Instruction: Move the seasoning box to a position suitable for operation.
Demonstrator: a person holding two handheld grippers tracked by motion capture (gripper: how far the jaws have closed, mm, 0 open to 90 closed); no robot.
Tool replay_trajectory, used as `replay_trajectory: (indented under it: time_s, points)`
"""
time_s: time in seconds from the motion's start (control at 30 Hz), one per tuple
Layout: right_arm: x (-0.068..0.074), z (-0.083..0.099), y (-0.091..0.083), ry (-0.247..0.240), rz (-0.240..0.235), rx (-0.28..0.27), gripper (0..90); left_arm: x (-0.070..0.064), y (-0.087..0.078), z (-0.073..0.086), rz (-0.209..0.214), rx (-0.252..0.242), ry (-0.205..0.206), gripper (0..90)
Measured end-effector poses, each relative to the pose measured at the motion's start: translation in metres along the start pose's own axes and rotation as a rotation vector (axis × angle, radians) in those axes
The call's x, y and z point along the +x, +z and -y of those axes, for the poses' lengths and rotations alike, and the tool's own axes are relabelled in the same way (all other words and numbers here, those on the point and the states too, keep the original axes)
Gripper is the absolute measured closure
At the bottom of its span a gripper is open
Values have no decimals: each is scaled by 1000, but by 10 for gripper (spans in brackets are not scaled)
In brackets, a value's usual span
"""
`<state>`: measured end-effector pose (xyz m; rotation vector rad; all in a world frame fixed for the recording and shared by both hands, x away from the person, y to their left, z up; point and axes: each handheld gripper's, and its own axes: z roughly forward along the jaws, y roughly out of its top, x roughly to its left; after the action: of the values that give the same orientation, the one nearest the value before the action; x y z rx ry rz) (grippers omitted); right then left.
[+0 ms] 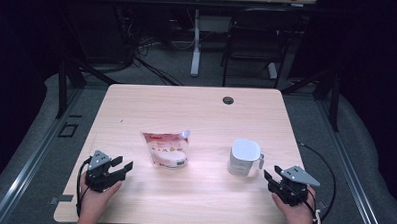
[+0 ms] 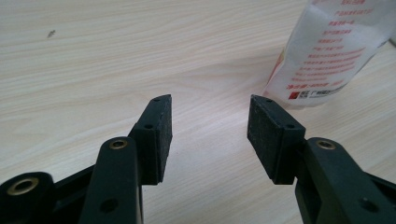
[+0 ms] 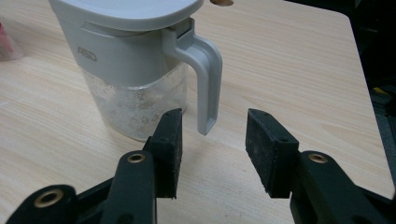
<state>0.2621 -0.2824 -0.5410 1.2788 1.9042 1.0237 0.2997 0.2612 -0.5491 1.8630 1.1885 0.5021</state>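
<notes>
We hold a hand-held gripper in each hand at the near edge of the pale wooden surface. The left hand-held gripper rests near the left corner, its jaws spread wide with nothing between them, pointing toward the pouch, a white-and-red printed bag with a corner spout that stands just left of centre. In the left gripper view the pouch sits just beyond the right pad, apart from it. The right hand-held gripper sits near the right corner, equally wide open and empty. The jug, clear-bodied with a grey lid and handle, stands right of centre; in the right gripper view its handle hangs just past the open jaws, untouched.
</notes>
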Motion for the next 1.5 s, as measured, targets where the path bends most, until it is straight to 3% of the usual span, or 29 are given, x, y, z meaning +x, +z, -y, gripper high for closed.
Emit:
replay_trajectory:
  time_s: [0.07,0.2,0.4,0.6,0.93,1.1,1.5]
  points:
    - [2,0,-1,-12,14,-5,583,0,1,0,-5,2,3,507]
    - [6,-1,-1,-22,-10,-21,626,1,1,0,7,10,-11,516]
    - [5,-3,2,6,-41,-29,658,0,1,-1,20,15,-16,548]
    - [5,-2,9,-1,-42,-1,666,-1,1,0,26,12,-15,552]
    - [2,-5,28,-13,4,23,685,-2,0,1,31,16,5,551]
    - [3,-9,32,16,8,10,733,-2,-2,1,31,17,0,551]
    - [12,-16,41,-19,72,7,808,0,-2,2,20,7,-14,552]
